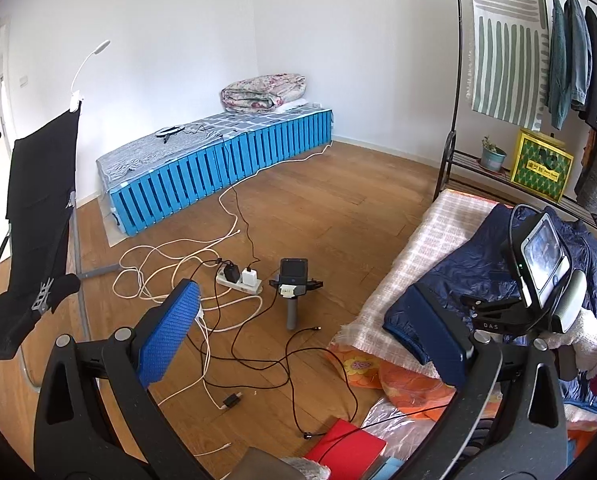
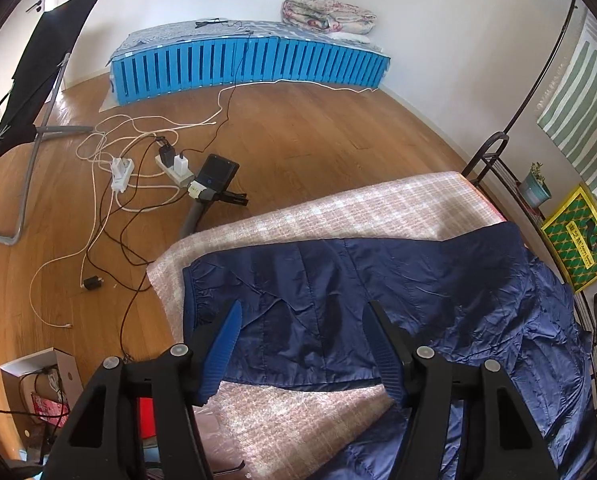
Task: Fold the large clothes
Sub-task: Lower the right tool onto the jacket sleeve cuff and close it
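Two hand-held grippers, each black-framed with blue ribbed finger pads, hover in a bedroom with a wooden floor. In the right wrist view, the right gripper [image 2: 302, 344] hangs with its fingers spread wide and nothing between them, just above a dark navy quilted jacket [image 2: 378, 292] made of shiny, crinkled fabric. That jacket lies spread out on a pale pink woven blanket [image 2: 338, 204] covering a raised surface; one sleeve reaches toward the blanket's left edge, and the jacket's body bunches up toward the right.

In the left wrist view, the left gripper [image 1: 310, 332] is also wide open and holds nothing. It hovers over the floor to the left of the blanket, well apart from the jacket. The right gripper's body, carrying a small lit screen, shows at the right of this view, above the jacket.

On the floor lie tangled white and black cables [image 1: 202, 264] plugged into a white power strip [image 1: 240, 282], with a spare grey-handled gripper device [image 1: 294, 284] just beside it. Against the far white wall stands a low platform of bright blue slatted crates [image 1: 218, 172], topped by a grey checked cover and a folded floral quilt [image 1: 264, 92]. A black metal clothes rack [image 1: 454, 92] at the right holds hanging garments, a small potted plant and a yellow and green patterned box [image 1: 542, 168].
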